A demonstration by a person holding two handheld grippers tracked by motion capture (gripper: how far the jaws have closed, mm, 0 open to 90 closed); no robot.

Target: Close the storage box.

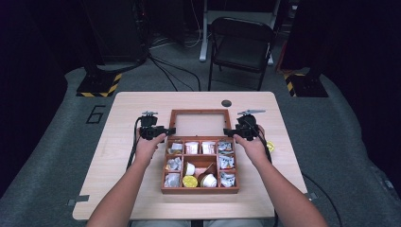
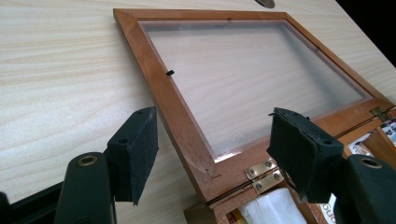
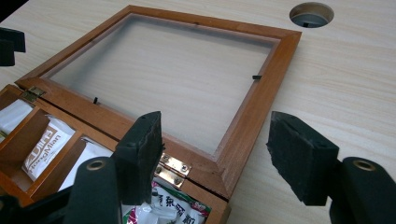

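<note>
A wooden box point(image 1: 200, 190) with several compartments of sachets and small cups sits mid-table. Its glazed lid point(image 1: 200, 112) lies flat on the table behind it, swung fully back on brass hinges point(image 2: 261, 175). My left gripper point(image 1: 168, 130) is at the lid's near-left corner. In the left gripper view its jaws stand open point(image 2: 212, 113) astride that corner of the lid frame point(image 2: 159, 79), pads clear of the wood. My right gripper point(image 1: 228, 131) mirrors it at the near-right corner, open point(image 3: 215, 116) over the frame point(image 3: 261, 88) and a hinge point(image 3: 173, 170).
A round cable hole point(image 1: 226, 103) lies just beyond the lid's far right corner. A small yellow item point(image 1: 270, 146) rests on the table by the right hand. A folding chair point(image 1: 241, 40) stands beyond the far edge.
</note>
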